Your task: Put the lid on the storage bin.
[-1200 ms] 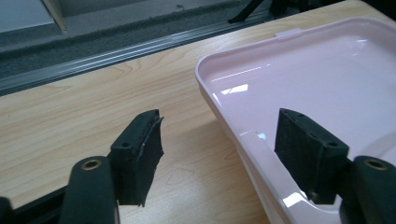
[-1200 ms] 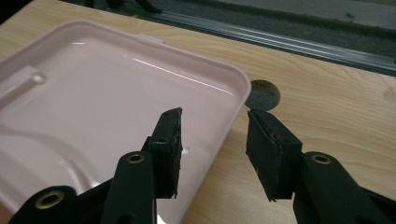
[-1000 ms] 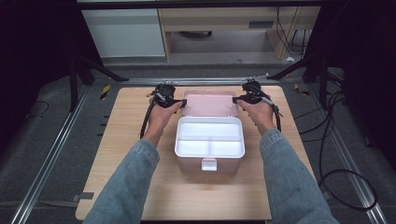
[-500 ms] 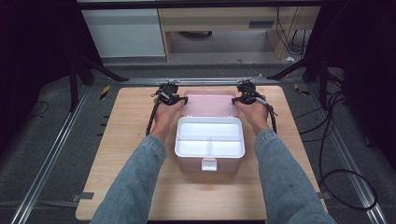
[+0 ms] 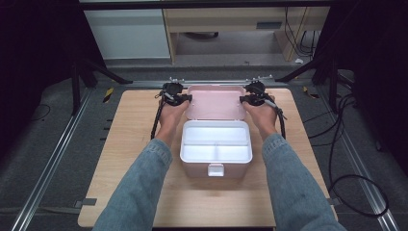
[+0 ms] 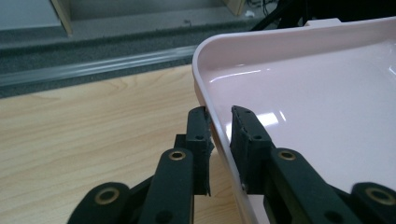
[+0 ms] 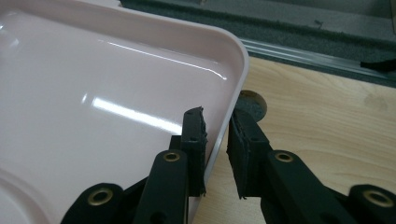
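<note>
A pink box (image 5: 191, 166) stands open on the wooden table (image 5: 125, 144), with an empty white divided tray (image 5: 216, 144) inside. Its pink lid (image 5: 215, 102) lies folded back behind it. My left gripper (image 5: 185, 98) grips the lid's left edge; in the left gripper view its jaws (image 6: 217, 112) have just been closing and pinch the lid's rim (image 6: 303, 93). My right gripper (image 5: 245, 99) grips the lid's right edge; in the right gripper view its jaws (image 7: 217, 114) have also just been closing on the rim (image 7: 93, 84).
A white latch (image 5: 215, 169) sits on the box's front wall. Beyond the table's far edge runs a metal rail (image 5: 216, 82), with cabinets behind. Cables (image 5: 346, 159) lie on the floor at the right. A round hole (image 7: 252, 105) in the tabletop lies beside the lid's right corner.
Both hands have drawn in a little toward the lid's side edges, and both grippers' jaws now close on its rim. The box has stayed in place.
</note>
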`<state>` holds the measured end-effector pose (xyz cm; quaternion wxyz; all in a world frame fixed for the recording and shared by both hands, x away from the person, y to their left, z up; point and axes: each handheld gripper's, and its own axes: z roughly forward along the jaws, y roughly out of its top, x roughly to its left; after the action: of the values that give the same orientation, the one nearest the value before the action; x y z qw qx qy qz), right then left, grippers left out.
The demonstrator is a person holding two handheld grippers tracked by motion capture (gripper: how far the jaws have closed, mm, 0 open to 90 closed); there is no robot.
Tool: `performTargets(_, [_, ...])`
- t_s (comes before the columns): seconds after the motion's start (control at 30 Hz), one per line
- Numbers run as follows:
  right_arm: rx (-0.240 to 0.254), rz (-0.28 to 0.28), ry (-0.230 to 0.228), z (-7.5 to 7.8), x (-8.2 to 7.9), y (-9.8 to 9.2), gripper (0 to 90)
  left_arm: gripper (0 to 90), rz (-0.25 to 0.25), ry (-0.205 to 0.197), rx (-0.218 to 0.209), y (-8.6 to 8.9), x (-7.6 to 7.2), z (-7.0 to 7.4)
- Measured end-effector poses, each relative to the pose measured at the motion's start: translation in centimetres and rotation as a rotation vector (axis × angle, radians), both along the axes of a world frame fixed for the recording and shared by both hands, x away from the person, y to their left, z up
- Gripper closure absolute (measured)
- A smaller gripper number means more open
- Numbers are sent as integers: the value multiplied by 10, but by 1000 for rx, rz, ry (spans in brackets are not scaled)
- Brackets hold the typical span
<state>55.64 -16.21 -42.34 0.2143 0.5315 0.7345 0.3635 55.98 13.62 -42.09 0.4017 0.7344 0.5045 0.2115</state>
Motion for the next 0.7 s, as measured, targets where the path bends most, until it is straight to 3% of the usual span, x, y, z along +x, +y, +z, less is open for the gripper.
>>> performTargets(0.23, [-25, 8, -62, 22, -12, 0, 789, 810, 5, -61, -16, 1, -16, 22])
performTargets(0.47, [-9, 12, -93, 37, -15, -3, 769, 828, 5, -81, -32, 2, -24, 33])
performTargets(0.7, [-6, 0, -69, 40, -13, -1, 803, 834, 0, -94, -25, 3, -27, 39])
